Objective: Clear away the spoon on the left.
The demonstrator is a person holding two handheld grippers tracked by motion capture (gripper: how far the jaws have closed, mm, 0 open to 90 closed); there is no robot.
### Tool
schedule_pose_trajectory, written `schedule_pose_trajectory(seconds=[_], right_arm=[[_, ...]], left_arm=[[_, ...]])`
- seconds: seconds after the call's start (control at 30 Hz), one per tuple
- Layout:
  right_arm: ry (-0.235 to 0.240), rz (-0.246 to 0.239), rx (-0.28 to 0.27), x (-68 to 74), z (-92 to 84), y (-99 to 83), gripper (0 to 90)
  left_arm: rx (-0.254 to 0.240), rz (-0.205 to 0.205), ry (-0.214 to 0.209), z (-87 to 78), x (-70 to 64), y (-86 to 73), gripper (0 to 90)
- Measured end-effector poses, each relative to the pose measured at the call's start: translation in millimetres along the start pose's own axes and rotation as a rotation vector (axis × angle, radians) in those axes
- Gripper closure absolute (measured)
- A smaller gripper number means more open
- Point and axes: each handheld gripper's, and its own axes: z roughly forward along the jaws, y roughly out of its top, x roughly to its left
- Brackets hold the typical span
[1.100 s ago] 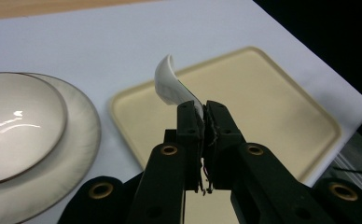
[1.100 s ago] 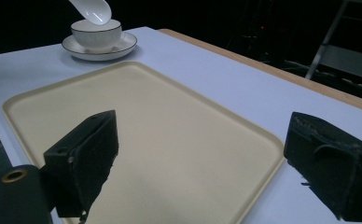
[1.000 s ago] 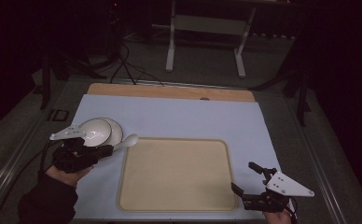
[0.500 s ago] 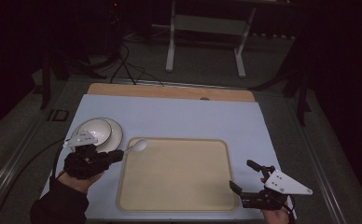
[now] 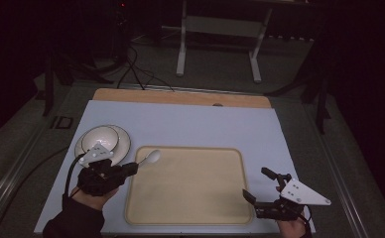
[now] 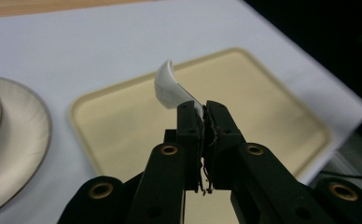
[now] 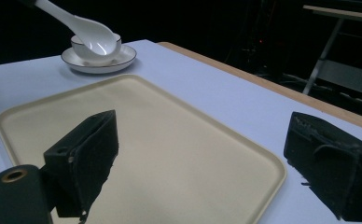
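Now a white soup spoon [image 5: 151,157] hangs over the near-left corner of the beige tray [image 5: 190,218].

Nearest, the right gripper [image 5: 263,191] waits by the tray's right edge, jaws spread and empty. The left gripper [image 5: 133,167] pinches the spoon's handle, bowl tipped forward, seemingly to lay it on the tray. Farther left sit the bowl [image 5: 100,138] and saucer [image 5: 123,145].

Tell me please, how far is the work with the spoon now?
Done: the left gripper is shut on the white spoon and holds it off the table, over the tray corner. Left: setting it down. The bowl and plate sit beside the tray; the right gripper is open.
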Motion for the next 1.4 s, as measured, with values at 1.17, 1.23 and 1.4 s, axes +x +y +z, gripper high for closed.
schedule_pose_trajectory(seconds=[1.17, 1.23, 1.4], right_arm=[[0.008, -0.004, -0.012, 0.1, 0.6, 0.1, 13.5], [0.007, -0.002, -0.016, 0.0, 0.5, 0.1, 13.2], [0.003, 0.003, -0.029, -0.8, -0.8, 0.3, 12.2]], left_arm=[[-0.159, -0.069, 0.189, 26.3, -48.2, -49.8, 85.9], [-0.157, -0.083, 0.192, 31.6, -48.5, -54.9, 85.9], [-0.164, -0.081, 0.214, 42.9, -51.6, -64.6, 85.8]])
